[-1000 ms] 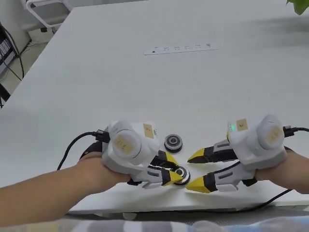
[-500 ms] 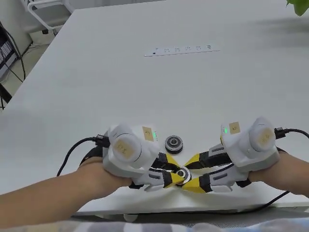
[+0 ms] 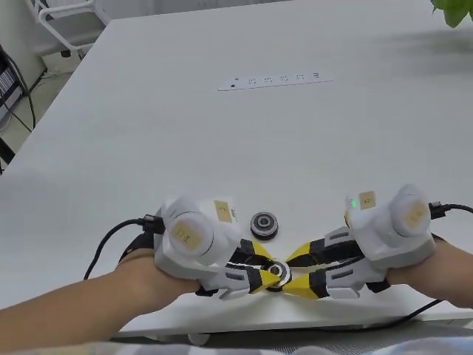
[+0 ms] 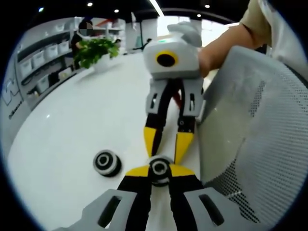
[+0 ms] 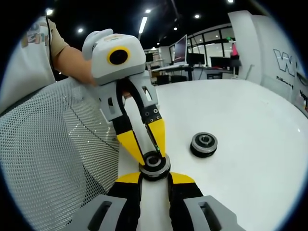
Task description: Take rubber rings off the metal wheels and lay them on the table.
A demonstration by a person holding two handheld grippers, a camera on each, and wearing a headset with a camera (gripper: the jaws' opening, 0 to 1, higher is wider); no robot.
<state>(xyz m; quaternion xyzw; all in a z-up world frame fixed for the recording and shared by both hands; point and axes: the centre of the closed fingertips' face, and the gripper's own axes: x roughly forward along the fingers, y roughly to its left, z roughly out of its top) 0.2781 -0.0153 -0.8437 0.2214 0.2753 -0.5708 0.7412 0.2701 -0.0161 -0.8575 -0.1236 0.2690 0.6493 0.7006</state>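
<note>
Near table edge, left tongs and right tongs both clamp one metal wheel, second wheel just beyond.

Worktop: white, smooth, faint sheen. Held wheel: bright metal hub, matt black rubber ring. Second wheel: same. Left claw, right claw: glossy white plastic shells, matt yellow-and-black tips. Chair back: grey mesh cloth.

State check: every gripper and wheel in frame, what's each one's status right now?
left gripper: shut on held wheel.
right gripper: shut on held wheel, from the opposite side.
held wheel: pinched between both grippers, rubber ring still on.
second wheel: flat on the table, untouched, ring on.
</note>
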